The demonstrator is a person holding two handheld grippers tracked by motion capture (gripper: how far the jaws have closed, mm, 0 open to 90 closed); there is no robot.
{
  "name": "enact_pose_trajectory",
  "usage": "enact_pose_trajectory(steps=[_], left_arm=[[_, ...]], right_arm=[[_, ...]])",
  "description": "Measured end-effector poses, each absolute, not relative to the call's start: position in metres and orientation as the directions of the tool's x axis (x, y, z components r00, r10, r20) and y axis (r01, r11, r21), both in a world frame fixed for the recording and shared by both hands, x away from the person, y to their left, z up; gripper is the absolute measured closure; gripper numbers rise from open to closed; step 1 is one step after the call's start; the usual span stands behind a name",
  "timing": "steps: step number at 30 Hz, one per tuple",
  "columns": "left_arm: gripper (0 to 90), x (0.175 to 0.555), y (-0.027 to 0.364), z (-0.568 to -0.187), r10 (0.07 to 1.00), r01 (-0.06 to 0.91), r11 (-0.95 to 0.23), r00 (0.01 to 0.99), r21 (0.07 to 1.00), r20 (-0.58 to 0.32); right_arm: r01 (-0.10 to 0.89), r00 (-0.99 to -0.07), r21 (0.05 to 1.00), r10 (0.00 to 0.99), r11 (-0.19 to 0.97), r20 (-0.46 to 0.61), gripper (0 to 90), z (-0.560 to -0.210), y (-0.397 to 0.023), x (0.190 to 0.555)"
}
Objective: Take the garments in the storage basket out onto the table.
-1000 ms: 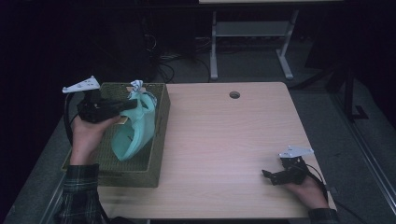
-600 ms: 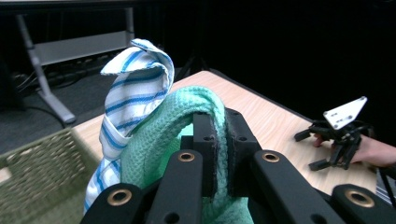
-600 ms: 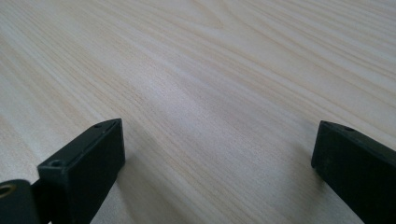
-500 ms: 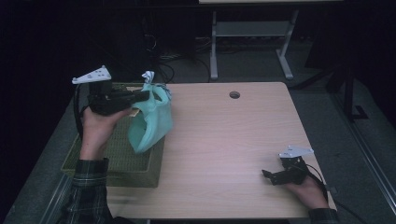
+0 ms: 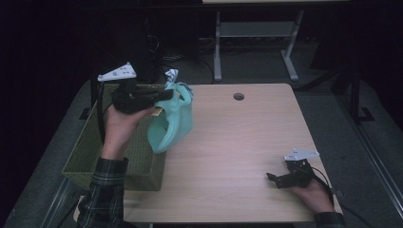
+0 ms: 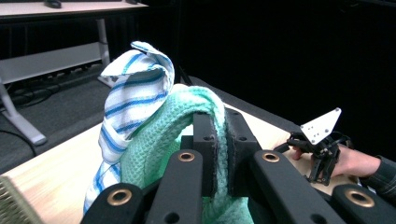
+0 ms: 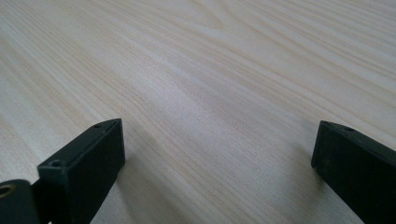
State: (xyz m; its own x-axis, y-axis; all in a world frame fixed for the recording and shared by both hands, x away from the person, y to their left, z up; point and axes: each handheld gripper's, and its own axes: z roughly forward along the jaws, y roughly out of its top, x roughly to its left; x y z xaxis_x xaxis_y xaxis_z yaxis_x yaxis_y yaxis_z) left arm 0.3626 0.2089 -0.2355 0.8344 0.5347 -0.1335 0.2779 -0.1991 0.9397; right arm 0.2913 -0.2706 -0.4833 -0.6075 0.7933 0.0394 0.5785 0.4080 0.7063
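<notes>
My left gripper [image 5: 164, 95] is raised over the basket's right rim and points toward the table, shut on a teal knitted cloth [image 5: 172, 124] that hangs down from it. In the left gripper view the two jaws press together on a fold of the teal cloth [image 6: 159, 144]. A blue-and-white striped cloth [image 6: 135, 88] rises with it on the far side, and its tip also peeks up in the high view [image 5: 171, 74]. Whether the pads pinch it too I cannot tell. My right gripper [image 5: 273, 179] rests open at the table's near right; its jaws [image 7: 219, 163] stand wide apart over bare wood.
A green woven basket [image 5: 85, 156] stands at the table's left edge, under my left forearm. The light wooden table [image 5: 237, 142] has a round cable hole [image 5: 238, 96] near its far edge. A table frame and cables lie on the dark floor beyond.
My left gripper has lifted the teal cloth up out of the basket and carried it right, toward the table. The cloth now hangs over the basket's right rim. The right hand has stayed put.
</notes>
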Motion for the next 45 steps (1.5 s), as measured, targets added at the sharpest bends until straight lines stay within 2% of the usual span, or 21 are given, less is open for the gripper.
enact_pose_trajectory(steps=[23,45], left_arm=[[84.5,0.369,0.145,-0.257,0.466,0.268,-0.226,0.874,0.937,-0.138],[84.6,0.364,0.078,-0.315,0.432,0.299,-0.303,0.89,0.905,-0.149]], right_arm=[[0.584,-0.604,0.704,0.796,0.404,0.045,2.4,-0.483,-0.27,0.291],[0.58,-0.607,0.706,0.794,0.406,0.042,2.5,-0.483,-0.27,0.291]])
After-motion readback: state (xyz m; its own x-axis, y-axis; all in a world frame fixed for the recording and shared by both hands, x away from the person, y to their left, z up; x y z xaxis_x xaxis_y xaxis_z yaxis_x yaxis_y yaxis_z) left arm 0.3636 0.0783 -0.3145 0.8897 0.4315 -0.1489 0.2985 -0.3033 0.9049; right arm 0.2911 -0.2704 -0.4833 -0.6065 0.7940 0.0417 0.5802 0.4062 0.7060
